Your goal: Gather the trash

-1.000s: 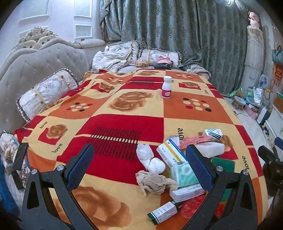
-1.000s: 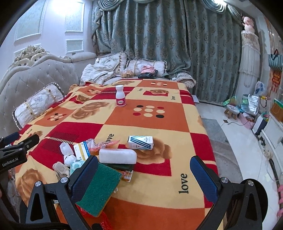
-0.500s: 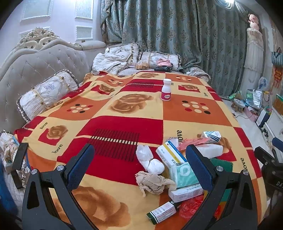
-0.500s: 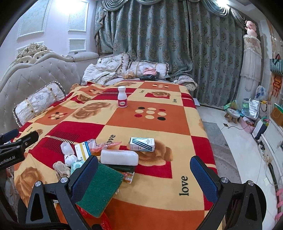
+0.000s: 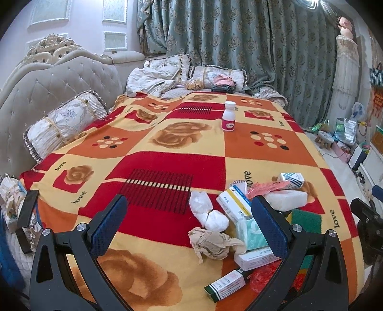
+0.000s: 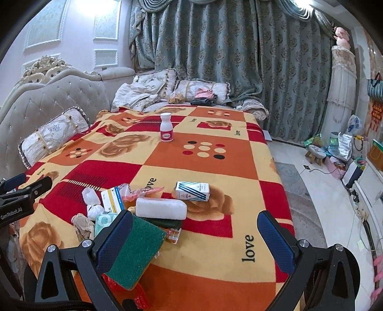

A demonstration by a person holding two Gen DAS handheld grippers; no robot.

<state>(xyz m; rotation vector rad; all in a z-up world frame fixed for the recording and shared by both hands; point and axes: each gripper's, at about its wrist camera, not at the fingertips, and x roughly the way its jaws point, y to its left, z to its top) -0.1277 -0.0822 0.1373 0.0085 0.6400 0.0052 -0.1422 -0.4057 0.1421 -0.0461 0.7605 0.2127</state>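
Both views are evenly bright and sharp. A ceiling light flares white at the top right corner; the wall glares pale at upper left. Fisheye bending curves the edges, and dark vignette fills the corners.

A bed under a checked red, orange and yellow blanket fills the room's middle. Its grey tufted headboard stands left, with pillows along it and at the far end. Patterned green curtains cover the far wall. Pale floor lies right, cluttered far off.
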